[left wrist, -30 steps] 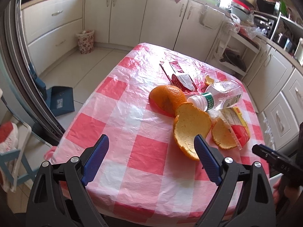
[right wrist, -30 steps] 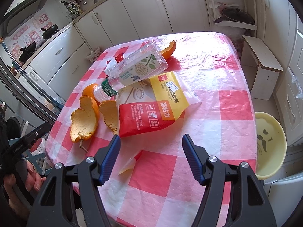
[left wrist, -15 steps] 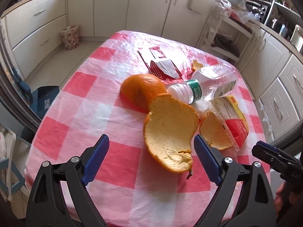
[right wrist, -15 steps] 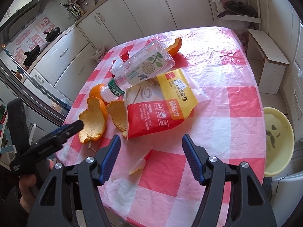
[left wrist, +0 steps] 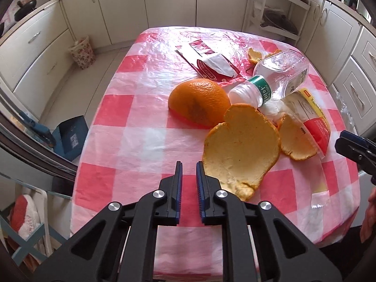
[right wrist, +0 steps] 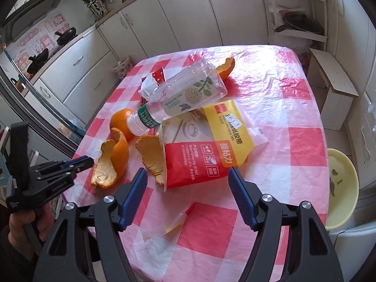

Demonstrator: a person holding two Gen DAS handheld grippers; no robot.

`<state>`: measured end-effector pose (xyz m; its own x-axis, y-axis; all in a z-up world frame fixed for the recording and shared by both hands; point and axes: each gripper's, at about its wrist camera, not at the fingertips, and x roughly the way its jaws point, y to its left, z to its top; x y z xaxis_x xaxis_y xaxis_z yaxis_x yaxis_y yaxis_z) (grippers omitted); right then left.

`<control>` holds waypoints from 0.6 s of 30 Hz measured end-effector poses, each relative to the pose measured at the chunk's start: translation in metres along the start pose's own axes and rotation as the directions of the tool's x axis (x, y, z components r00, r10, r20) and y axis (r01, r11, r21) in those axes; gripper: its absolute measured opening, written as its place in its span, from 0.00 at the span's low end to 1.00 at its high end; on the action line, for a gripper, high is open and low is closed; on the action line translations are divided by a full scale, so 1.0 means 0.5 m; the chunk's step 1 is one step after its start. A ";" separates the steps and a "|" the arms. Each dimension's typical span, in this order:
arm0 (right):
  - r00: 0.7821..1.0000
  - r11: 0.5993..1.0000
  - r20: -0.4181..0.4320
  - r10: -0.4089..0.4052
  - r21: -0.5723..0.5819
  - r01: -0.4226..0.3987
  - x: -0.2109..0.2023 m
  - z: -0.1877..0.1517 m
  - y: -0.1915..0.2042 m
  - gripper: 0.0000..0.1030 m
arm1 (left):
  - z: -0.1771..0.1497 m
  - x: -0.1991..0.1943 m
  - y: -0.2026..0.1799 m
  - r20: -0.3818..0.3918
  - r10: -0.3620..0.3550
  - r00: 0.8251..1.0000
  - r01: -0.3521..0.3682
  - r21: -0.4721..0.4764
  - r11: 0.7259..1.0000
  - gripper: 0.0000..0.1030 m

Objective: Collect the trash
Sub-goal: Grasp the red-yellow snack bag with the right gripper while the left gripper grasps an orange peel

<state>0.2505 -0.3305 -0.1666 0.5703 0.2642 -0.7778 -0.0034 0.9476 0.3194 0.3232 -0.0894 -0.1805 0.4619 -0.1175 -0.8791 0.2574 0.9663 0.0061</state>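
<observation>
Trash lies on a red-and-white checked table: a large orange peel (left wrist: 242,148), a smaller peel (left wrist: 296,141), a half orange (left wrist: 199,101), a clear plastic bottle (left wrist: 275,80), a red-and-yellow packet (right wrist: 211,145) and a torn red-and-white wrapper (left wrist: 211,65). My left gripper (left wrist: 189,171) has its jaws nearly together with a narrow gap, holding nothing, just left of the large peel's near edge. It also shows in the right wrist view (right wrist: 82,164). My right gripper (right wrist: 188,183) is open and empty, just in front of the packet.
A small clear wrapper (right wrist: 178,218) lies near the table's front edge. A yellow bin (right wrist: 340,188) stands on the floor to the right. A patterned basket (left wrist: 82,52) stands by the far cabinets. A white stool (right wrist: 331,80) stands at the right.
My left gripper's jaws have closed from wide open to almost together beside the large peel. The right gripper has moved slightly forward and stays open.
</observation>
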 end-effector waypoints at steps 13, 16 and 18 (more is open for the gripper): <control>0.990 0.943 -0.050 0.131 0.313 -0.109 0.042 -0.008 -0.104 0.67 | 0.019 0.031 -0.011 -0.003 -0.127 0.992 0.126 -0.042 0.991 0.53; 0.988 0.936 -0.034 0.150 0.325 -0.131 0.041 -0.005 -0.100 0.67 | 0.022 0.006 0.002 0.042 -0.178 0.983 0.181 -0.084 0.980 0.56; 0.987 0.928 -0.023 0.159 0.344 -0.141 0.044 -0.004 -0.104 0.67 | 0.021 -0.011 0.013 0.080 -0.207 0.975 0.215 -0.109 0.971 0.63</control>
<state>0.2614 -0.3737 -0.2014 0.5432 0.4155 -0.7296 0.1993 0.7804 0.5927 0.3312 -0.0848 -0.1706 0.4652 -0.3325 -0.8204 0.2564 0.9377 -0.2346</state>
